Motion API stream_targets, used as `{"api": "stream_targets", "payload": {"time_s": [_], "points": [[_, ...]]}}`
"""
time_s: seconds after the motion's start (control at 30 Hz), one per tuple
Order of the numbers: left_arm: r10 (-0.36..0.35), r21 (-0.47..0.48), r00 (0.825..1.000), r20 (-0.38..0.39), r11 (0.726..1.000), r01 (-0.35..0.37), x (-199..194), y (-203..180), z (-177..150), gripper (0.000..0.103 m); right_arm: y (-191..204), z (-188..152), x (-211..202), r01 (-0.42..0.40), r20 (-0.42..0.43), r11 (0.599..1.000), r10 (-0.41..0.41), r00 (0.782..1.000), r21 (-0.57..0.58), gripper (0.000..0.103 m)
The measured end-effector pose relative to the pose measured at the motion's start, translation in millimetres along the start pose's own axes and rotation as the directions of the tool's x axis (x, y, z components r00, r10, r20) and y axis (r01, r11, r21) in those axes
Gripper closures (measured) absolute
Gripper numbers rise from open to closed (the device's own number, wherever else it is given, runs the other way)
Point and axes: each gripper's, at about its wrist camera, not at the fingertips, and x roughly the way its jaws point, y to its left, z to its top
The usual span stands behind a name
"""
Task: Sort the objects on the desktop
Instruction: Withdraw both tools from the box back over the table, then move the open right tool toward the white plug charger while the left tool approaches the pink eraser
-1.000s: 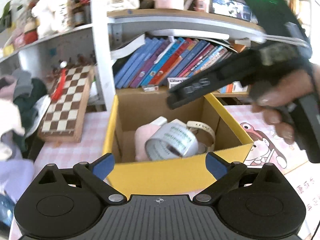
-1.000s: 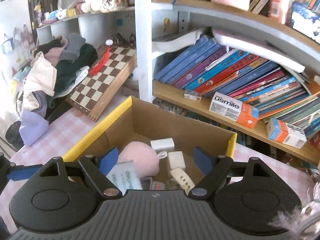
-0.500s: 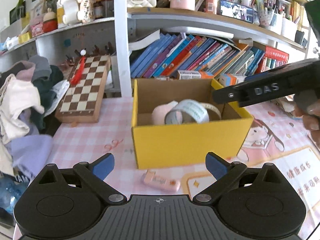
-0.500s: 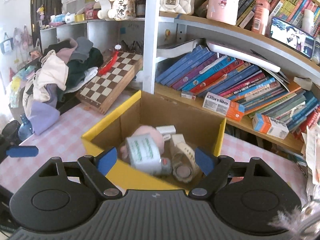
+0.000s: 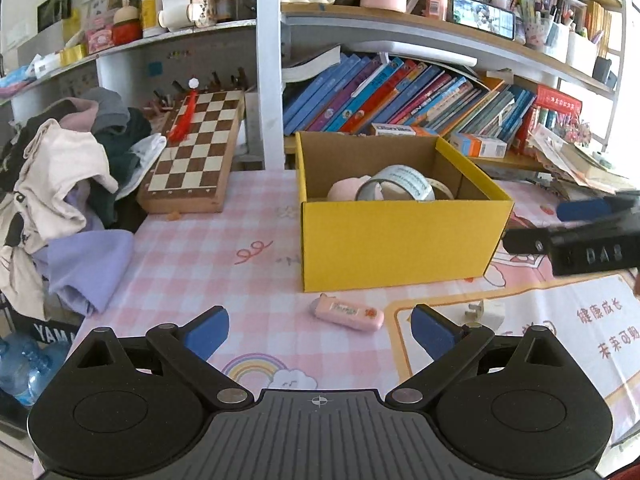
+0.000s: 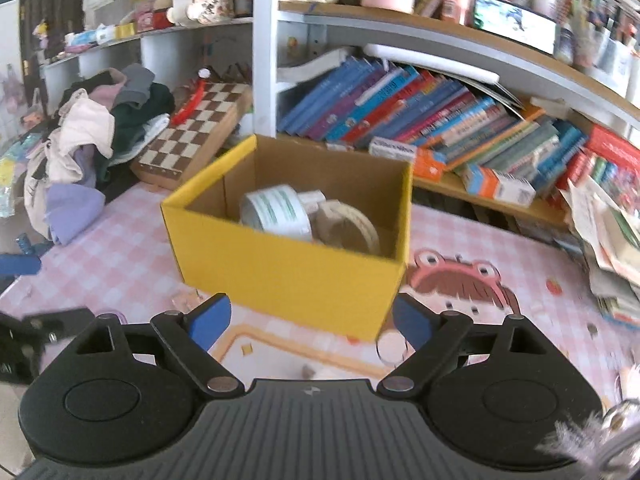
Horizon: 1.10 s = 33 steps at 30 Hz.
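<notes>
Ahead of both grippers stands the yellow cardboard box, its inside plain brown board, holding a roll of printed tape, a soft pink rounded thing and a pale flat ring. A second ago both cameras looked straight down into this box from close above; now each views it from farther back, with its smooth yellow outer wall fully showing. The tape roll, seen then lying near the box floor beside the pink thing, now leans on edge against it.

Just beyond the left gripper, between its fingertips and the box, lies a small pink oblong case with rounded ends, which an earlier frame could not show. A little white plug-like block sits just past its right fingertip. This gripper's blue-padded jaws are spread wide with nothing between them.

The right gripper points at the near corner of the box; its jaws have just been opening further and stand wide apart, empty. A clear round ring lies on the table by its right fingertip.

Both tools hover over a pink-and-white checked tablecloth printed with cartoons. Farther left of the box leans a wooden chessboard, with a heap of crumpled clothes beyond it. Behind the box, slanting glossy books fill a white shelf.
</notes>
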Motion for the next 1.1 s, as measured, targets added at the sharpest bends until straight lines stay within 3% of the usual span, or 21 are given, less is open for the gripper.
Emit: {"api": "stream_targets", "payload": {"time_s": [0.43,1.1], "points": [[0.021,0.057,0.999,-0.029,0.998,-0.019,0.6,-3.4,-23.5,0.004,14.9,-59.3,-19.5,0.079,-0.062,0.993,-0.073,0.995,0.086,0.008],[-0.001,0.119,0.996,-0.085,0.993,0.011,16.1,-18.9,-42.8,0.004,16.3,-96.5,-8.2,0.144,-0.152,0.984,-0.127,0.980,0.108,0.007]]}}
